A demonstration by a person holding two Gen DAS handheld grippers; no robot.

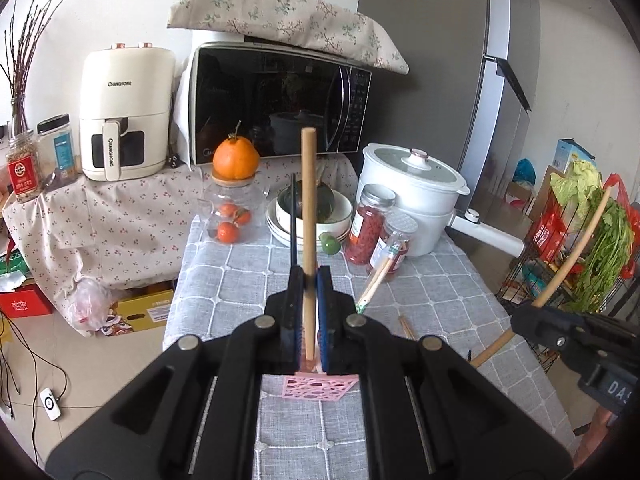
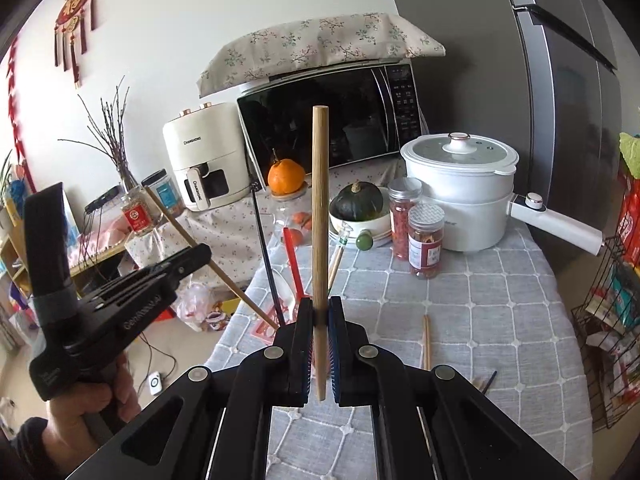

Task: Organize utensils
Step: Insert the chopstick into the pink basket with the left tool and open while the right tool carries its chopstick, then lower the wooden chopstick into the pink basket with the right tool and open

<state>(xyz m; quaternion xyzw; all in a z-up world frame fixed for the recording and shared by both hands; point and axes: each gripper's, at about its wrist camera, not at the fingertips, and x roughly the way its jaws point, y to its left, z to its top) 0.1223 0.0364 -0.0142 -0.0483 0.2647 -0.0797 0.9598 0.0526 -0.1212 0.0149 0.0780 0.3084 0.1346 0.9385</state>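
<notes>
My left gripper [image 1: 310, 280] is shut on a wooden chopstick [image 1: 308, 200] that stands upright between the pads, above a pink perforated utensil holder [image 1: 316, 387] on the grey checked tablecloth. A black chopstick [image 1: 293, 220] rises just left of it. My right gripper [image 2: 320, 308] is shut on another wooden chopstick [image 2: 320, 220], also upright. The right gripper shows at the right edge of the left wrist view [image 1: 532, 316]. The left gripper shows at the left of the right wrist view [image 2: 200, 252], over the pink holder [image 2: 266, 330] with a red utensil [image 2: 294, 264] and a white spoon [image 2: 285, 292].
Loose chopsticks [image 2: 426, 342] lie on the cloth to the right. At the table's back stand a glass jar of oranges [image 1: 230, 216], stacked bowls with a squash [image 1: 310, 216], two spice jars [image 1: 370, 224] and a white electric pot [image 1: 412, 196]. A wire rack [image 1: 560, 264] stands right.
</notes>
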